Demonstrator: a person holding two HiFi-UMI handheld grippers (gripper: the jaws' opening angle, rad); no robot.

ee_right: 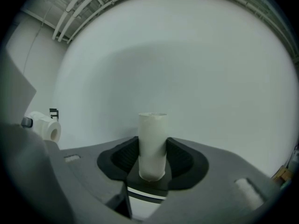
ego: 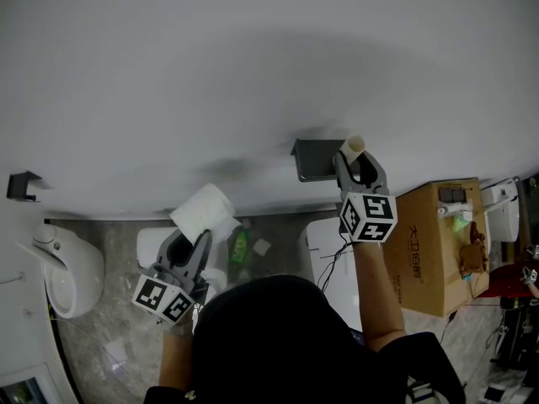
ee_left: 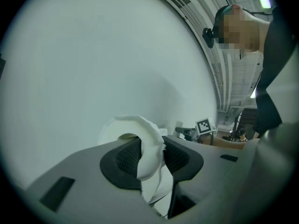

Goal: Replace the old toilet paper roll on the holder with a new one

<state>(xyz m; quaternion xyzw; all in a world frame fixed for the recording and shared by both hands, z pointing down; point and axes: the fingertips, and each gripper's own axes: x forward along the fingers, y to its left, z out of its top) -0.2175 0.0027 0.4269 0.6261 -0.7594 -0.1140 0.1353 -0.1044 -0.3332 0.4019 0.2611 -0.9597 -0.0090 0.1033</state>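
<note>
Step in hand: Removal of the spent roll, by the look of it. The right gripper was clamped on the bare cardboard tube, which stood upright between its pads. The tube was hard by the right end of the dark holder on the white wall.

New roll: The left gripper was clenched on the paper wall of the new roll. One pad seemed to sit in the core and the other outside. The roll was held lower and to the left, well apart from the holder.

Progress: Judged under half done. The old tube was in hand and the new roll was not yet at the holder.

Next move: The tube would probably need carrying clear of the holder and setting down somewhere. The left gripper would then have to bring the new roll across and line its core up with the holder's arm. With only one side of the soft paper pinched, the roll might sag or tilt.

Hard to make out: The head view did not show whether the tube had cleared the holder or was touching it. The right gripper view showed no holder at all. The holder's arm was not visible. The person's head blocked the lower middle of the head view.
</note>
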